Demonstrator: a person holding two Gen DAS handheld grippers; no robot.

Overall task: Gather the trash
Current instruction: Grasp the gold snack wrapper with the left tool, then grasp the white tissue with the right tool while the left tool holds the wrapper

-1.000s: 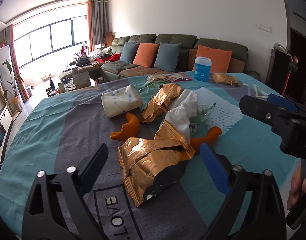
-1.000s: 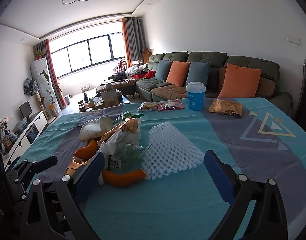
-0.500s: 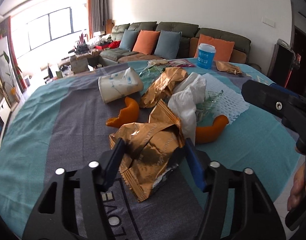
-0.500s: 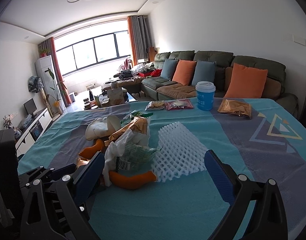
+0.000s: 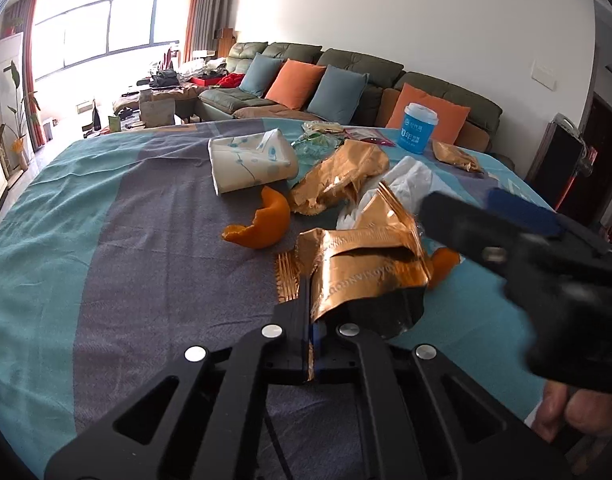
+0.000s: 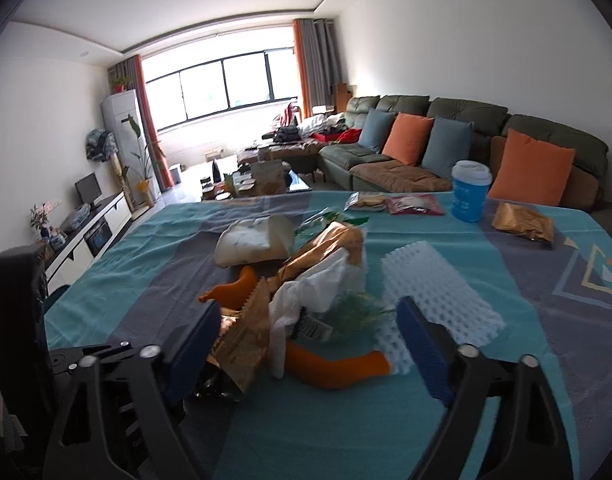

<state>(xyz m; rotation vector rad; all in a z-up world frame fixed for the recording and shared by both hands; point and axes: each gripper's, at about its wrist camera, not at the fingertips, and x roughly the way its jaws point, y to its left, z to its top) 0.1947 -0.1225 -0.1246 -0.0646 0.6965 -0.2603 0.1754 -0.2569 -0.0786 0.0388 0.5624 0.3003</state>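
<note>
A crumpled gold snack wrapper [image 5: 366,264] lies at the near edge of a trash pile on the table. My left gripper [image 5: 310,304] is shut on its near edge. Behind it are an orange peel [image 5: 261,224], a second gold wrapper [image 5: 338,176] and a crushed paper cup [image 5: 249,164]. My right gripper [image 6: 308,344] hangs over the pile's near side with its jaws closing. Another orange peel [image 6: 334,368], white tissue [image 6: 306,296] and green-printed plastic [image 6: 358,308] sit between its blue pads, untouched. A white foam net [image 6: 430,292] lies just right of them.
A teal and grey cloth [image 6: 526,400] covers the table. At the far side stand a blue lidded cup [image 6: 470,192], a small gold packet [image 6: 522,222] and two snack bags [image 6: 414,204]. A hand [image 5: 566,408] holds the right gripper. A sofa [image 6: 466,128] runs behind.
My left gripper has closed from wide open onto the gold wrapper's edge. The right gripper has moved left over the pile and its jaws have started to narrow.
</note>
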